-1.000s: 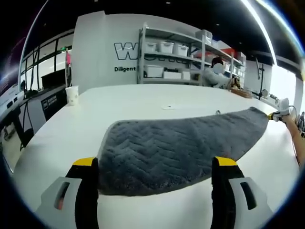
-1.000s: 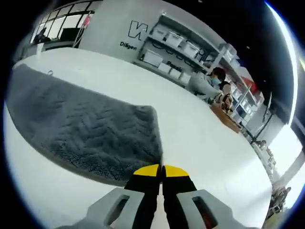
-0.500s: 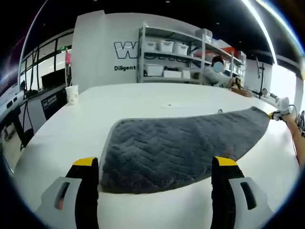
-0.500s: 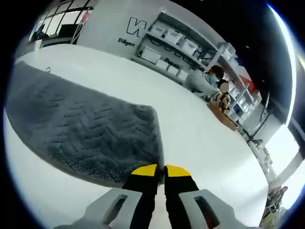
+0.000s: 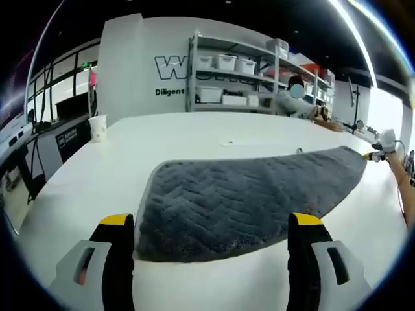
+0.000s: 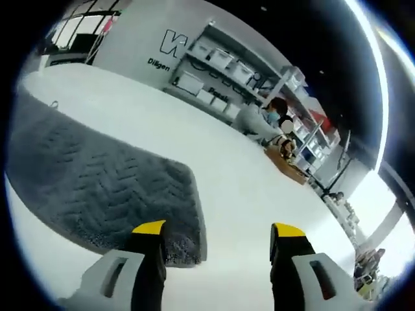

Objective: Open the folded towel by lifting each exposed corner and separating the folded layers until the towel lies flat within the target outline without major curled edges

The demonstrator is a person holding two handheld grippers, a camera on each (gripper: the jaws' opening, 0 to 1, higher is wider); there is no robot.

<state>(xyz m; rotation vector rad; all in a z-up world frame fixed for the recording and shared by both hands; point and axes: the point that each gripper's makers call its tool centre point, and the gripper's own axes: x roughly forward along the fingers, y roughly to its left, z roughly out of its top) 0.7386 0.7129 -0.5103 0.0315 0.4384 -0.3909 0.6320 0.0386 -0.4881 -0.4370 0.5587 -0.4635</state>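
A grey towel (image 5: 246,197) with a zigzag pile lies spread flat on the white table (image 5: 168,139). My left gripper (image 5: 211,223) stands open just short of the towel's near edge, nothing between its jaws. The right gripper (image 5: 379,154) appears small at the towel's far right corner, held by a person's arm. In the right gripper view the towel (image 6: 97,188) stretches away to the left and its near corner lies by the left jaw. My right gripper (image 6: 218,230) is open and holds nothing.
A paper cup (image 5: 98,128) stands at the table's far left. Shelves with white bins (image 5: 233,81) line the back wall, and a person (image 6: 259,116) sits at a desk beyond the table. A small loop tag (image 6: 54,103) lies at the towel's far edge.
My right gripper was shut on the towel's corner and has opened, letting it go; the corner now lies on the table. Earlier the towel slid slightly rightward. The left gripper stayed put.
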